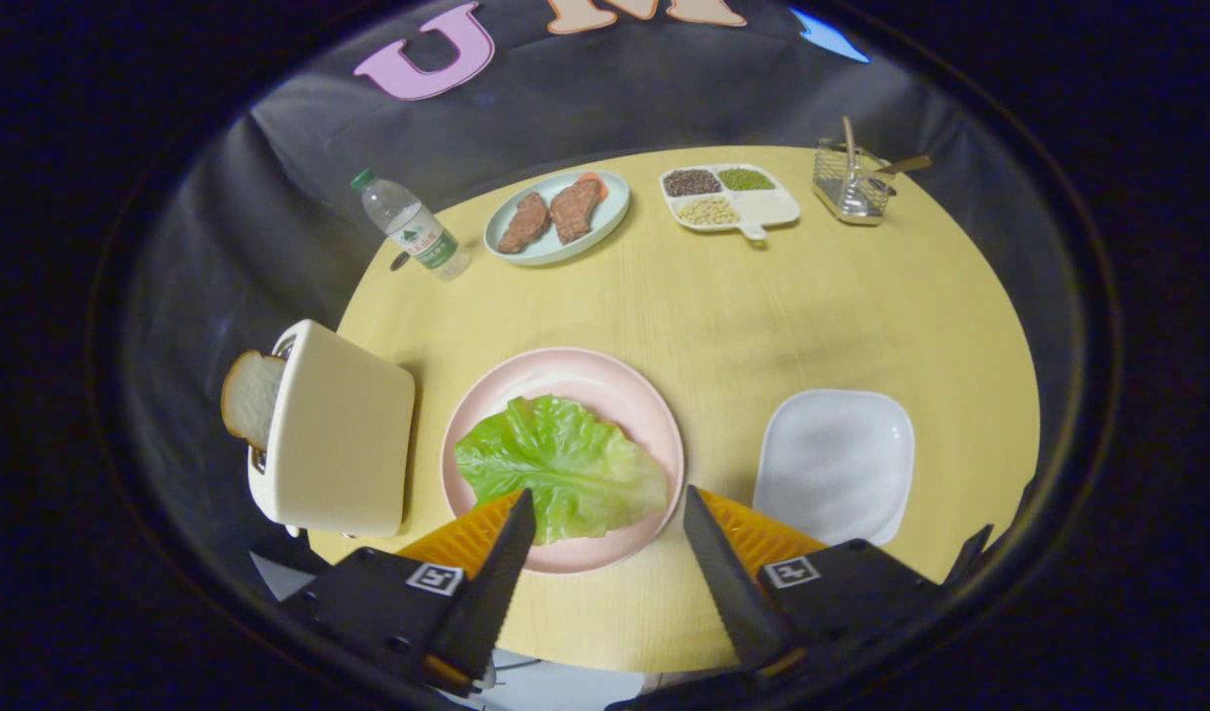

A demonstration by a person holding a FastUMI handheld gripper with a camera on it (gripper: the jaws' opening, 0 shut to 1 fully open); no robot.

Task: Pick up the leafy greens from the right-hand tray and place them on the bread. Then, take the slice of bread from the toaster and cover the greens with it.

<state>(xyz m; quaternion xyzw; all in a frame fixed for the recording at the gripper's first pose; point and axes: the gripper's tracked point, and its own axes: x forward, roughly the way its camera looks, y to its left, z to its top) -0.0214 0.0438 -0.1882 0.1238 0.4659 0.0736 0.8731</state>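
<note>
Gripper view: tongs [609, 513] open, lettuce [560, 466] between.

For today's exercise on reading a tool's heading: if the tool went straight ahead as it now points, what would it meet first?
Most likely the lettuce leaf on the pink plate, just ahead between the open tool's fingers; depth is uncertain.

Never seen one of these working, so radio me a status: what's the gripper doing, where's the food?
Gripper open, empty, over pink plate. Lettuce leaf on plate, between fingertips. Bread slice in toaster. White tray bare.
</note>
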